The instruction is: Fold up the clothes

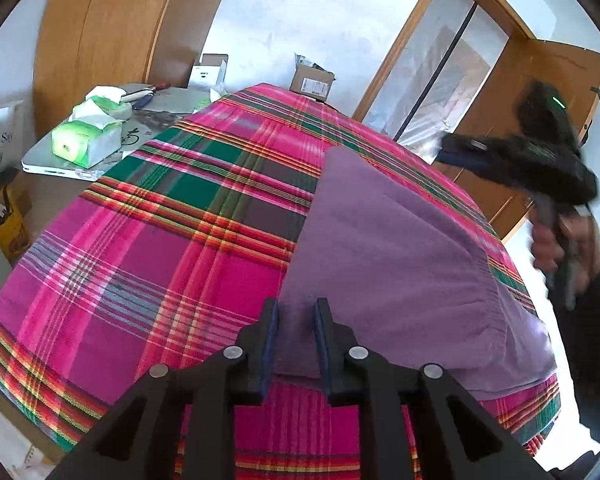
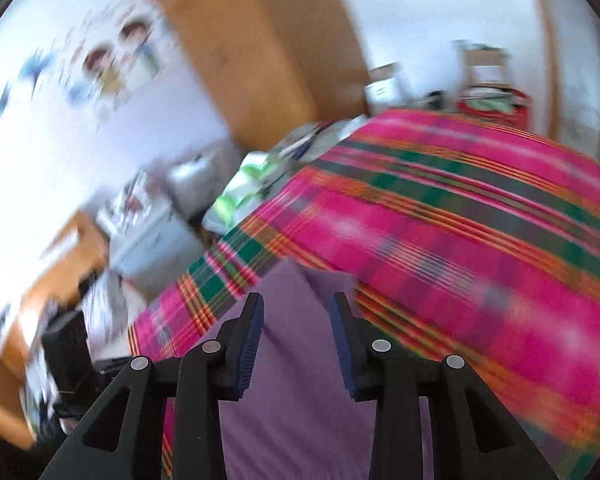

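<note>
At the far left of my left-hand view, a white side table [image 1: 44,164] carries two green-and-white tissue packs [image 1: 87,142], with a tall wooden wardrobe [image 1: 112,28] behind it. Next comes the bed under its pink, green and orange plaid cover [image 1: 148,256], which fills most of the view. My left gripper [image 1: 296,340] sits at the near edge of the purple garment [image 1: 400,264]; its jaws stand narrowly apart, straddling a corner of the cloth, and I cannot tell whether the blue pads actually press on it. The garment lies folded on the right half of the cover, a long flat shape running away from me with a gathered band near its right edge. Further right, a small cardboard box [image 1: 312,82] rests beyond the bed, and a wooden door [image 1: 540,120] stands open. At the far right my right gripper [image 1: 452,152] is raised in the air above the bed, blurred, gripped by my hand [image 1: 560,244]. In its own blurred view the right gripper [image 2: 298,340] has its jaws moderately apart with nothing pinched, the purple garment [image 2: 296,420] lying below and between them.
</note>
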{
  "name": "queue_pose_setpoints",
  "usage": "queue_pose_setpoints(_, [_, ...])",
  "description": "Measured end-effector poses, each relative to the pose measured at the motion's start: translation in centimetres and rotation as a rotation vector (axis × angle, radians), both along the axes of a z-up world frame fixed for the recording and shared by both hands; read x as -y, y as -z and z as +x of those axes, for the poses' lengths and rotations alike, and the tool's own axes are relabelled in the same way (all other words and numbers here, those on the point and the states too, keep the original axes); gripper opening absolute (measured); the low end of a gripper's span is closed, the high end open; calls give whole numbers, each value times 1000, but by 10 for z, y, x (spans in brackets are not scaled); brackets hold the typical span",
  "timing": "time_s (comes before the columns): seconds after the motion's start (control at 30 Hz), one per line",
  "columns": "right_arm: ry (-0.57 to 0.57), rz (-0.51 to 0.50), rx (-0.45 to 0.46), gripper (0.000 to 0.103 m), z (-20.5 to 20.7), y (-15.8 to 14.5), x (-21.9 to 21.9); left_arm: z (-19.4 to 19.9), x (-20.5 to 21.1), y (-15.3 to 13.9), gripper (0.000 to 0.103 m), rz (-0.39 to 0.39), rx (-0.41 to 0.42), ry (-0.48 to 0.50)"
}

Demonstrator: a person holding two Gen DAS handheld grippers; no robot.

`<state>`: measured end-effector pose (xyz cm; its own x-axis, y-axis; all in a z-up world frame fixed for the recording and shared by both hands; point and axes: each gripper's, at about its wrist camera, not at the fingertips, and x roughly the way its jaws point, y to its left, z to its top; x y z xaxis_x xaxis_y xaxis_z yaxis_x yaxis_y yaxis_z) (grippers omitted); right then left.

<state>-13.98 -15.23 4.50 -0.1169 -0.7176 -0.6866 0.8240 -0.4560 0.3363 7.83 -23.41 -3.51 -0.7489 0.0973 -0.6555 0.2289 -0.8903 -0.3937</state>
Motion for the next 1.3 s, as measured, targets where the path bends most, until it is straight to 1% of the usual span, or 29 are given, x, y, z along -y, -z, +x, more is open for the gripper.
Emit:
queue_pose_setpoints(0.17, [-73, 108, 67, 36, -31, 30, 56, -5, 1, 5, 21, 12, 10, 2])
queue_pose_setpoints(0.2, [-88, 124, 92, 36, -35, 37, 64, -3, 2, 6, 21, 17, 10, 4])
queue_pose_setpoints(0.3, [-127, 152, 130, 35, -39, 48, 80, -3, 3, 8, 21, 24, 2, 13])
queue_pose_setpoints(0.33, [-143, 158, 140, 29, -39, 50, 83, -3, 3, 8, 21, 21, 0, 17])
queue_pose_setpoints(0.37, [-151, 161, 137, 6, -37, 52, 86, -2, 3, 8, 21, 18, -3, 21])
queue_pose_setpoints(0.43, [-164, 170, 111, 6, -32, 53, 86, -1, 1, 9, 15, 5, -9, 31])
queue_pose_setpoints(0.5, [-155, 169, 69, 5, -30, 50, 84, 0, 0, 10, 12, -9, -16, 41])
queue_pose_setpoints(0.7, [-74, 153, 57, 5, -46, 50, 79, 4, 4, 13, 9, 9, -42, 53])
queue_pose_setpoints(0.87, [-35, 173, 99, 5, -58, 69, 79, 6, 5, 15, 9, 12, -53, 67])
queue_pose_setpoints(0.93, [-26, 162, 133, 5, -62, 71, 75, 6, 7, 15, 9, 21, -55, 72])
queue_pose_setpoints(1.0, [-16, 148, 169, 9, -65, 72, 72, 6, 9, 13, 10, 32, -55, 72])
queue_pose_setpoints(1.03, [-7, 136, 158, 11, -64, 67, 66, 7, 9, 11, 10, 33, -55, 71])
queue_pose_setpoints(1.1, [8, 107, 110, 12, -59, 51, 53, 10, 10, 7, 11, 29, -60, 67])
queue_pose_setpoints(1.17, [-13, 52, 76, 12, -46, 35, 33, 13, 8, -2, 10, 7, -78, 57])
queue_pose_setpoints(1.23, [-17, 41, 44, 11, -34, 29, 18, 14, 6, -11, 10, -8, -95, 51])
queue_pose_setpoints(1.3, [-19, 72, 38, 8, -26, 38, 4, 13, 0, -20, 10, -14, -118, 59])
